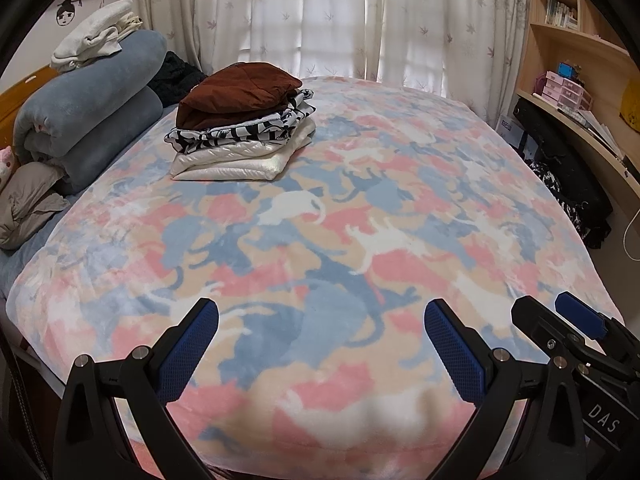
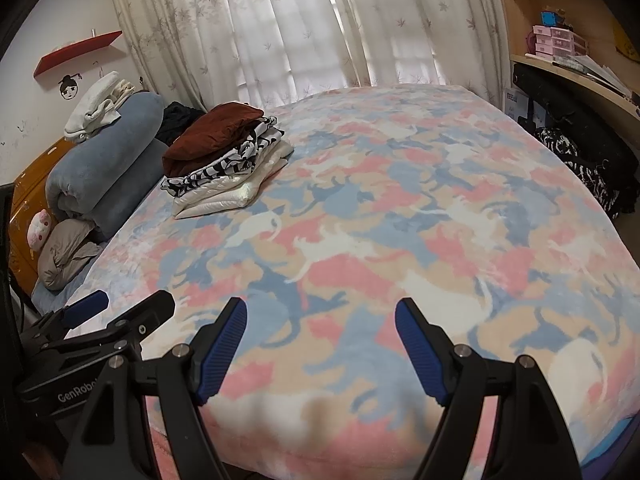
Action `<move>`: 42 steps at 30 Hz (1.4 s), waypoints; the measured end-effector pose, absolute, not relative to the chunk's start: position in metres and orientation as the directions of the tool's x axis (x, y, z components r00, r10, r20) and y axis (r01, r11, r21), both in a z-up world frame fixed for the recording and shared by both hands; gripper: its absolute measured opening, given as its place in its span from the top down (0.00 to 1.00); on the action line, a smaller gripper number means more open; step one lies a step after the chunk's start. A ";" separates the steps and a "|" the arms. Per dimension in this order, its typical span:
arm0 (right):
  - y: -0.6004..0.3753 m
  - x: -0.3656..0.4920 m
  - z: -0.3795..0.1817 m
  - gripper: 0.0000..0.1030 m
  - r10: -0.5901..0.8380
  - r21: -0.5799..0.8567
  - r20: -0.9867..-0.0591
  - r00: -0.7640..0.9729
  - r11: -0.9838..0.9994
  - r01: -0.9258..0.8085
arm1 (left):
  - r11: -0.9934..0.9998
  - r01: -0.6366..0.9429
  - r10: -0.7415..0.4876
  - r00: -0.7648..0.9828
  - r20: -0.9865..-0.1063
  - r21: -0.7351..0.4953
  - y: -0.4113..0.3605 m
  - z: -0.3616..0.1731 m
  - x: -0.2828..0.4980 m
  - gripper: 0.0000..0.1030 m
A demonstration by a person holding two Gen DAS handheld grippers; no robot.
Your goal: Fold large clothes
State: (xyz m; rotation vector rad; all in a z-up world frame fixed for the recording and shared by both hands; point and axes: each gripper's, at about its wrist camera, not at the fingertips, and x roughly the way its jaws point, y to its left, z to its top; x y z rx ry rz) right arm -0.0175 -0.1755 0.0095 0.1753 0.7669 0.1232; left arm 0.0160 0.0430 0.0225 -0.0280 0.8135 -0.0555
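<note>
A stack of folded clothes [image 1: 240, 124] [image 2: 224, 160] sits at the far left of the bed: a brown garment [image 1: 236, 90] on top, a black-and-white patterned one [image 1: 240, 132] under it, white pieces [image 1: 228, 164] at the bottom. The bed carries a pink, blue and cream cat-print blanket [image 1: 320, 240] [image 2: 360, 220]. My left gripper [image 1: 322, 308] hangs open over the near edge of the bed, nothing between its fingers. My right gripper [image 2: 322, 306] stands open beside it, also holding nothing. Each gripper shows at the edge of the other's view, the right gripper [image 1: 540, 308] and the left gripper [image 2: 132, 300].
A rolled blue quilt [image 1: 88, 108] with white clothes [image 1: 96, 34] on top lies at the headboard, a grey pillow [image 1: 28, 200] beside it. Curtains [image 1: 340, 20] hang behind the bed. A desk with shelves [image 1: 580, 80] and a black bag [image 1: 560, 160] stand on the right.
</note>
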 end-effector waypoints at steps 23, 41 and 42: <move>-0.175 -0.017 0.009 0.25 0.166 0.197 -0.680 0.715 0.980 -0.040 | 0.999 0.038 -0.054 0.692 -0.720 -0.038 0.040 0.024 0.012 0.02; -0.171 -0.017 0.007 0.25 0.153 0.189 -0.685 0.713 0.982 -0.029 | 0.998 0.045 -0.056 0.692 -0.720 -0.035 0.038 0.020 0.014 0.04; -0.171 -0.018 0.007 0.25 0.152 0.189 -0.683 0.714 0.982 -0.029 | 0.998 0.044 -0.055 0.692 -0.719 -0.034 0.037 0.020 0.014 0.04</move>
